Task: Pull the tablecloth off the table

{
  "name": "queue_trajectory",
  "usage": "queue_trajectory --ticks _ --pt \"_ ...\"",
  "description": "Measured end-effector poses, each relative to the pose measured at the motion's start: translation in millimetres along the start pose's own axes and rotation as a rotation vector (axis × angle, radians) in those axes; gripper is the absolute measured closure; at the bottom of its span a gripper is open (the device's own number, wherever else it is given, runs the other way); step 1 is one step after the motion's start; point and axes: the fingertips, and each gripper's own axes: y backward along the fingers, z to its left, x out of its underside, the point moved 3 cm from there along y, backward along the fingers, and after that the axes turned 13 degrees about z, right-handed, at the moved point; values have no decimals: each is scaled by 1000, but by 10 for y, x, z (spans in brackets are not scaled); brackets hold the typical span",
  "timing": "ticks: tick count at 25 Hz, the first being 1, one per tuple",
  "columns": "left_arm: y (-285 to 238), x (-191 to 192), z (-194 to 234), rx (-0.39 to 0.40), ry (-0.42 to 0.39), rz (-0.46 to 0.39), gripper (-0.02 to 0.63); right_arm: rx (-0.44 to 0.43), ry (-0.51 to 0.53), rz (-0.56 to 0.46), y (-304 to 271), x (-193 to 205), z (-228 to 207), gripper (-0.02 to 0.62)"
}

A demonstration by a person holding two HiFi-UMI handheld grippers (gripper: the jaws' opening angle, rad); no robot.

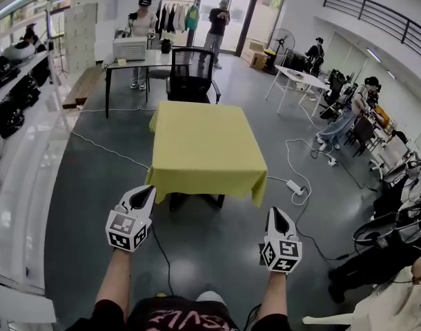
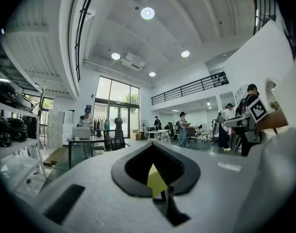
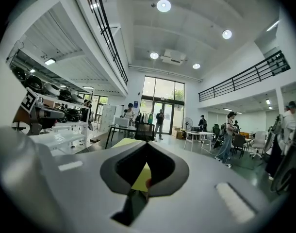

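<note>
A yellow tablecloth (image 1: 205, 150) covers a small square table in the middle of the head view and hangs down on all sides. Both grippers are held short of its near edge, apart from the cloth. My left gripper (image 1: 143, 195) is shut with nothing in it, below the cloth's near left corner. My right gripper (image 1: 277, 218) is shut and empty too, below the near right corner. In the left gripper view a sliver of the tablecloth (image 2: 156, 179) shows past the closed jaws. The right gripper view shows the tablecloth (image 3: 139, 177) the same way.
A black office chair (image 1: 191, 74) stands behind the table, with a desk (image 1: 134, 62) further back. White cables and a power strip (image 1: 294, 186) lie on the grey floor to the right. Shelves (image 1: 17, 116) line the left wall. Several people stand or sit around the room.
</note>
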Motion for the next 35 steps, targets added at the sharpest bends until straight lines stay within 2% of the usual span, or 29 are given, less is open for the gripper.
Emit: queue_trajectory --ticks 6,13,28,35 --pt "-146 73 86 41 4 5 600 13 22 30 -74 66 91 583" --pt "-588 38 104 67 2 14 600 25 14 20 -399 7 -112 583" --pt "-2312 -59 217 43 -13 122 600 -26 -24 76 -2049 70 -1091 583" --pt "-3239 -299 334 -12 0 149 600 -77 -43 87 -2978 -33 -1691 583"
